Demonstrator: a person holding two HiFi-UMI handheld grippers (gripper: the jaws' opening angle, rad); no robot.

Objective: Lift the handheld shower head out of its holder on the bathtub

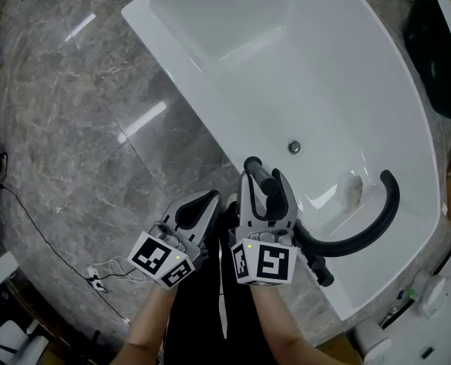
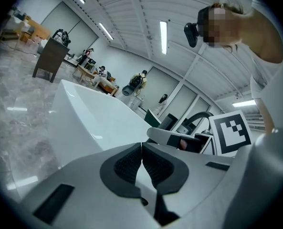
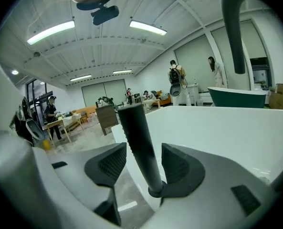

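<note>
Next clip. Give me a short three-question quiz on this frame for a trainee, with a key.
1. True or false: the left gripper is shut with nothing between its jaws.
2. What stands between the jaws of the right gripper?
A. a white towel
B. the black shower head
C. a bottle of soap
3. Fill in: the curved black spout reaches out over the white ____.

Key
1. True. In the left gripper view the two pads meet and hold nothing.
2. B. The jaws stand apart on either side of it, with a gap showing at the left pad.
3. bathtub
</note>
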